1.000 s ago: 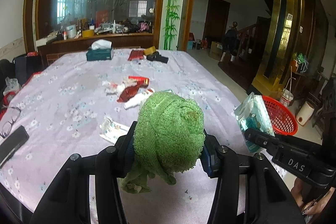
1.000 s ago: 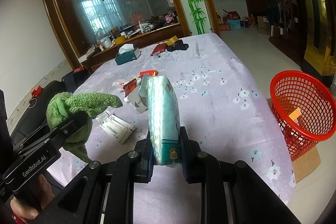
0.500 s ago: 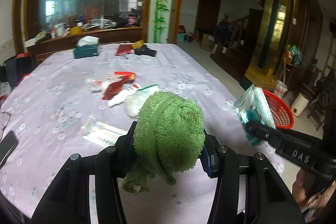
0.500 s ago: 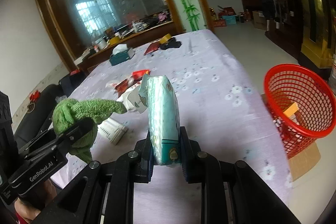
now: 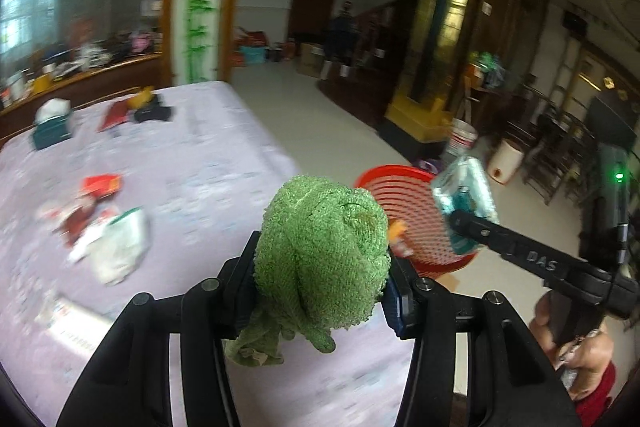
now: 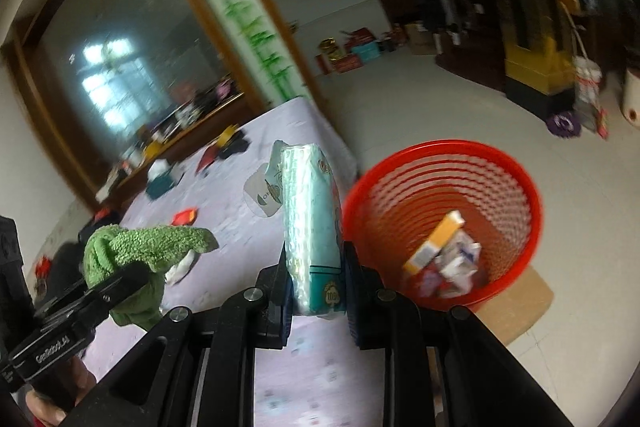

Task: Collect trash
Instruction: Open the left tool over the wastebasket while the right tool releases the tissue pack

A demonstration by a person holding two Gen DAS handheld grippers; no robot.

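Hand-held gripper [image 6: 316,287] clamps 1 tissue pack [image 6: 310,223].

A bunched green terry cloth [image 5: 322,255] sits clamped in the left tool [image 5: 320,291], a loose tail hanging below. A teal tissue pack [image 6: 310,227] stands upright, pinched in the right tool [image 6: 316,291]. The red mesh basket [image 6: 516,163] on the floor beside the desk's edge holds crumpled wrappers [image 6: 444,255].

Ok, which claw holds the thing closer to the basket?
The right claw, shut on the teal tissue pack beside the red basket; the left holds green cloth.
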